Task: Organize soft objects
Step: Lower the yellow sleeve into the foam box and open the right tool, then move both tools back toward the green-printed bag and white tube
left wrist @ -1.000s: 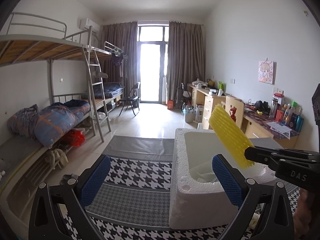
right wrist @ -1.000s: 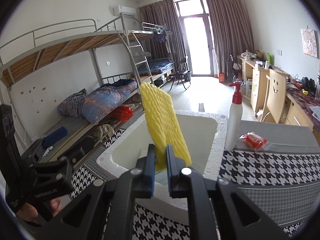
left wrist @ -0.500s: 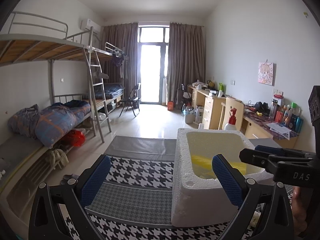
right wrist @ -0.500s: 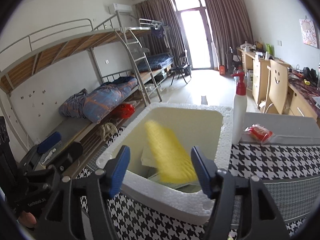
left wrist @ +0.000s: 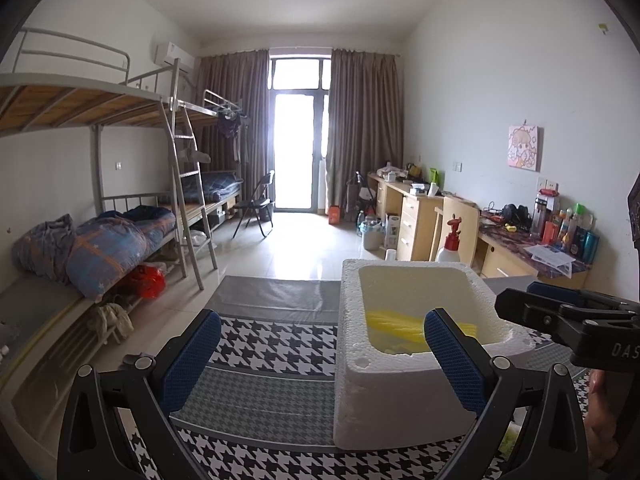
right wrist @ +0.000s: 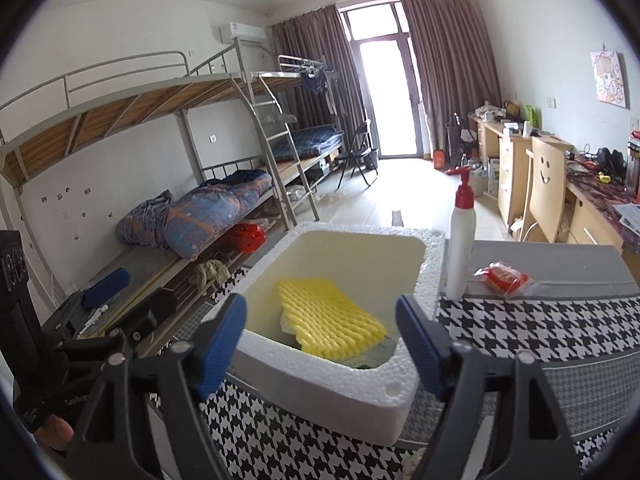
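Left gripper [left wrist: 320, 356]: we hold it just left of the styrofoam box [right wrist: 416, 364], fingers spread wide with nothing between them.
Styrofoam box: our landmark; it sits on the houndstooth mat [right wrist: 520, 320], open at the top.
Yellow foam net [right wrist: 330, 316]: it lies inside the box, resting flat on other pale items whose kind we cannot make out; from the left wrist view only a strip of it shows above the near wall.
Right gripper [right wrist: 320, 344]: we hold it above the near rim of the box, fingers spread apart, gripping nothing and clear of the net.
Pump bottle [right wrist: 460, 248]: it stands upright just right of the box, touching or nearly touching its far corner.
Red packet [right wrist: 504, 276]: it lies to the right of the box, beyond the bottle, on the grey strip of the mat.
Progress: we judge the yellow net as stowed. Whether the red packet counts as soft and is next, we cannot say; no other loose soft piece shows on the mat.
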The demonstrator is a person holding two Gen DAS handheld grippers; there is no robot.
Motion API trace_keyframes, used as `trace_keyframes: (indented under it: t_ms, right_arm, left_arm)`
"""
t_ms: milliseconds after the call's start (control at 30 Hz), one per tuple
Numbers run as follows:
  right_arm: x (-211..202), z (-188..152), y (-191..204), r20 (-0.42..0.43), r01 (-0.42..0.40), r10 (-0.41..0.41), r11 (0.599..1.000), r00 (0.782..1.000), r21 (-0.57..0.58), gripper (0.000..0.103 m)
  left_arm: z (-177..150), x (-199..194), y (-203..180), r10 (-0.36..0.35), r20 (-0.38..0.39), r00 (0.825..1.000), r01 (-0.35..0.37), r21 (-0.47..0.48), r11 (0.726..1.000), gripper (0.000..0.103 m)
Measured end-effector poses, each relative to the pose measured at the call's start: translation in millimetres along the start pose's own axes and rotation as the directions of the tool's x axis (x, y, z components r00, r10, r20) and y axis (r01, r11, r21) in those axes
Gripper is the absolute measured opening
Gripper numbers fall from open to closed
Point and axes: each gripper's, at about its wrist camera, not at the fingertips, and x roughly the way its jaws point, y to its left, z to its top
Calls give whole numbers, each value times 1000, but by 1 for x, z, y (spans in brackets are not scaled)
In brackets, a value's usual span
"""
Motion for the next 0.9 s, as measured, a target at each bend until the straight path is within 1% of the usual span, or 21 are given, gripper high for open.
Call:
trace_keyframes:
  t_ms: [133,267,500,767,900]
  right_arm:
    - [-9,-2,2,20,3,-2,1000,1000,-14,91]
    - [-18,-3,3,42,11,-10,1000,999,-23,94]
    - [-32,-7,1,72,19,-17,1000,997,-20,95]
    - [-49,-12,-1,102,33,-31,999,994,-20,95]
    - [-59,-13,-4,123,45,-43,999,991,-18,95]
  left_arm:
    - [4,-6,-2,-6,17,1000,6,2,1000,102]
    - [6,-9,-5,-10,23,1000,10,6,1000,102]
    - [7,-18,-12,-31,38,999,30,22,999,102]
    - [9,-30,-26,-82,60,995,79,47,996,102]
    - [8,-36,-31,-96,68,993,92,57,994,102]
